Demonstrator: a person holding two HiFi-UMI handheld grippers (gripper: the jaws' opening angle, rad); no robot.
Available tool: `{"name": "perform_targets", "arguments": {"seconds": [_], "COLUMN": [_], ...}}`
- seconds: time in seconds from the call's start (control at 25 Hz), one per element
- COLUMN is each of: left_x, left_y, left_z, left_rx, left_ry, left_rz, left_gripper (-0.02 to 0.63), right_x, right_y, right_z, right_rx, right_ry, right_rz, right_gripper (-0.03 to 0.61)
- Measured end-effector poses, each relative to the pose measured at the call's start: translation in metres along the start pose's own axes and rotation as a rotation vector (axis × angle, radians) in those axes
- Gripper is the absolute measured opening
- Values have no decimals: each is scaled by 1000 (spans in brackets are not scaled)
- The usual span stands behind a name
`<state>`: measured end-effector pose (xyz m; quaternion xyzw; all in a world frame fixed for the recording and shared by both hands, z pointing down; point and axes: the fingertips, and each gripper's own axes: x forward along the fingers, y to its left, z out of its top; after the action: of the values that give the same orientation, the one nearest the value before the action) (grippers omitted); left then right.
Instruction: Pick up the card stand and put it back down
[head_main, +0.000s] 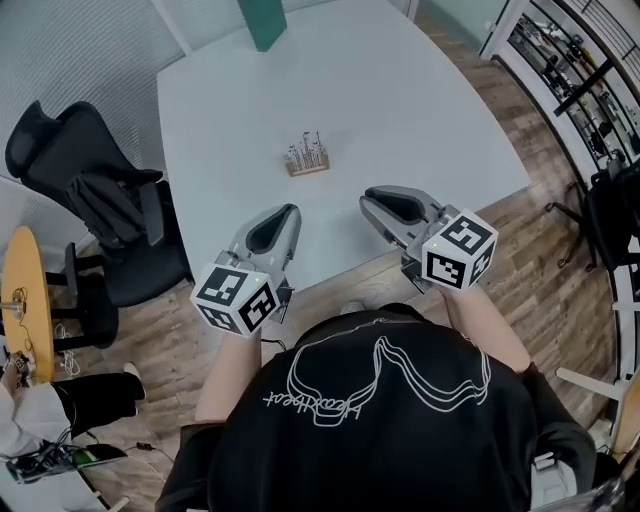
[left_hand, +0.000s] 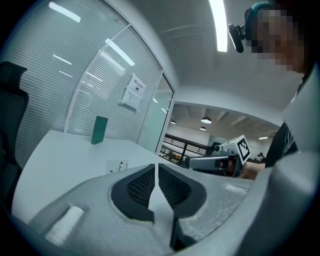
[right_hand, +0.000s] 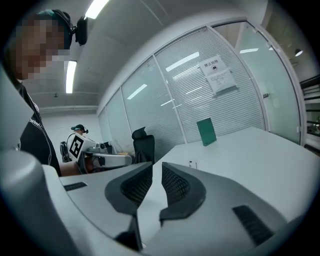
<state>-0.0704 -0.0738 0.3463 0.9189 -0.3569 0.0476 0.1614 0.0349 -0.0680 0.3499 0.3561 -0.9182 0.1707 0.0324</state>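
Surface comes first: a wide white tabletop, bare except for a green upright block at its far edge and the card stand near its middle, so nothing crowds the approach. Both grippers hover over the near edge, well apart from the stand. The left gripper has its jaws together and holds nothing. The right gripper has its jaws a little apart, with only bare tabletop showing between them. The card stand sits upright farther in, ahead of the gap between the two grippers and somewhat nearer the left one's line. It is a small wooden base with thin wire holders rising from it.

The step in hand looks like the reach for the stand. To do it well, I judge that the right gripper, being the parted one, should spread wide enough to pass both long sides of the base. It should come in low and level, then close on the wood rather than the wires, which look likely to bend or slip. A centred grip should keep the stand from tipping, and the lift need only be slight.
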Motion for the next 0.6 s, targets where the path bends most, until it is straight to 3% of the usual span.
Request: {"name": "perform_targets", "arguments": {"seconds": [0.2, 0.6], "left_x": [21, 60], "left_y": [24, 65], "left_z": [-18, -46], "left_rx": [-2, -49], "left_ry": [50, 113], "left_rz": [5, 40], "left_gripper": [26, 138], "right_x": [16, 51], "right_y": [-28, -82], "right_z": [-16, -47], "right_rx": [-10, -4], "right_ry": [47, 164], "right_rz": [-31, -31], "right_gripper": [83, 121]}}
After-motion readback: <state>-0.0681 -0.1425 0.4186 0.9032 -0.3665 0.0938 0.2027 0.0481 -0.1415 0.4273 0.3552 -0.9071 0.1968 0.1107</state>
